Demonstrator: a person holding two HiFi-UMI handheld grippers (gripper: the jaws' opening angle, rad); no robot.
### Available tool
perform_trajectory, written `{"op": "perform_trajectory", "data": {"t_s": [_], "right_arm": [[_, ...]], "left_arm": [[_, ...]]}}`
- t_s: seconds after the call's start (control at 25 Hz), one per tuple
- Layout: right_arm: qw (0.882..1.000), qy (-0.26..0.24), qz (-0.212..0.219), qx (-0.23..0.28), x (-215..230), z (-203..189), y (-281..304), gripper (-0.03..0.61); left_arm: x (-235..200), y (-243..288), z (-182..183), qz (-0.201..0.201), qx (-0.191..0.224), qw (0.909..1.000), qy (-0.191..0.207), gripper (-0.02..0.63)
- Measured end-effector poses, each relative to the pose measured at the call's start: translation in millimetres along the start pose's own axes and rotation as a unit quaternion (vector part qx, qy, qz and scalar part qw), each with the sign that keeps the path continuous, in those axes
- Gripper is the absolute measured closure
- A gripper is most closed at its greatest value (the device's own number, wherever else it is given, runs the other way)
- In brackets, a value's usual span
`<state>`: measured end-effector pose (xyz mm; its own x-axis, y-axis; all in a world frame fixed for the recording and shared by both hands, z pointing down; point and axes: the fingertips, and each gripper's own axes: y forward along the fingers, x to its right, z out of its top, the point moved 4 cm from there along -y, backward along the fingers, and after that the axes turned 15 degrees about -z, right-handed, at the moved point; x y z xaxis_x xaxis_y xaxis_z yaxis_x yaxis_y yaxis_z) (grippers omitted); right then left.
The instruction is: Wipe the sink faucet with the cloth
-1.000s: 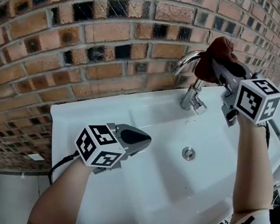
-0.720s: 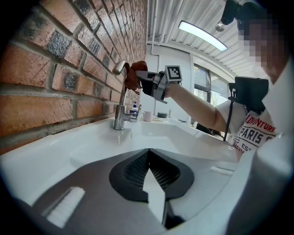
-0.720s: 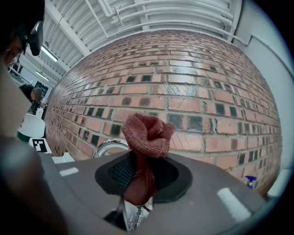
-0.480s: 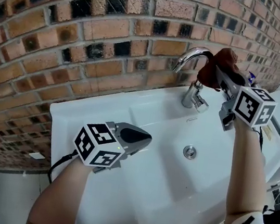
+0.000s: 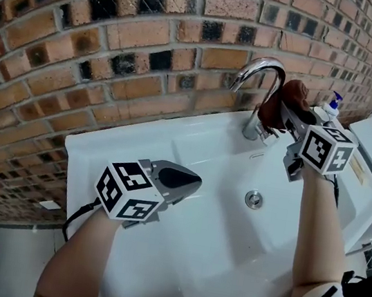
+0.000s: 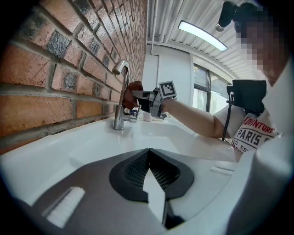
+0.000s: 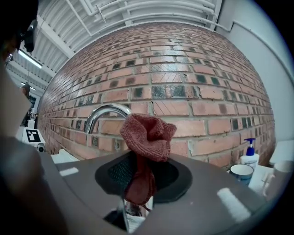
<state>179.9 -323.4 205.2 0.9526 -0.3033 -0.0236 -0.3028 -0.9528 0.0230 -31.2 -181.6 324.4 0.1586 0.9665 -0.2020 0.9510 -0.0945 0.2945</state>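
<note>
The chrome faucet [image 5: 260,71] arches over the white sink [image 5: 123,148] against the brick wall. My right gripper [image 5: 283,116] is shut on a dark red cloth [image 5: 286,97], held just right of the faucet's neck; whether they touch I cannot tell. The right gripper view shows the cloth [image 7: 148,137] bunched above the jaws, with the faucet [image 7: 102,114] behind it to the left. My left gripper [image 5: 180,178] hovers shut and empty over the sink's left side. From the left gripper view, the faucet [image 6: 120,89] and the cloth [image 6: 133,91] stand far ahead.
The brick wall [image 5: 119,43] runs right behind the faucet. A drain [image 5: 253,199] sits in the basin's middle. A soap pump bottle [image 7: 249,155] and a cup [image 7: 241,173] stand at the right of the faucet on the sink's ledge.
My right gripper has carried the cloth down off the top of the faucet's arch to the right side of its neck. The left gripper has stayed put.
</note>
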Motion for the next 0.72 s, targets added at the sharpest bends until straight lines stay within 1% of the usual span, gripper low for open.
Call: {"op": "perform_trajectory", "data": {"t_s": [0.16,0.4,0.64,0.72], "right_arm": [[1.0,-0.005,-0.003,-0.011,2,-11,2,0.487],[1.0,-0.005,-0.006,-0.009,2,-15,3,0.488],[1.0,-0.009,-0.01,-0.007,0,-9,-3,0.486],[1.0,-0.019,-0.009,-0.001,-3,-4,-9,0.485]], "left_arm": [[0,0,0,0.001,0.0,1.0,0.0,0.609],[0,0,0,0.001,-0.001,1.0,0.0,0.609],[-1,0,-1,0.001,0.0,1.0,0.0,0.609],[0,0,-1,0.0,-0.001,1.0,0.0,0.609]]}}
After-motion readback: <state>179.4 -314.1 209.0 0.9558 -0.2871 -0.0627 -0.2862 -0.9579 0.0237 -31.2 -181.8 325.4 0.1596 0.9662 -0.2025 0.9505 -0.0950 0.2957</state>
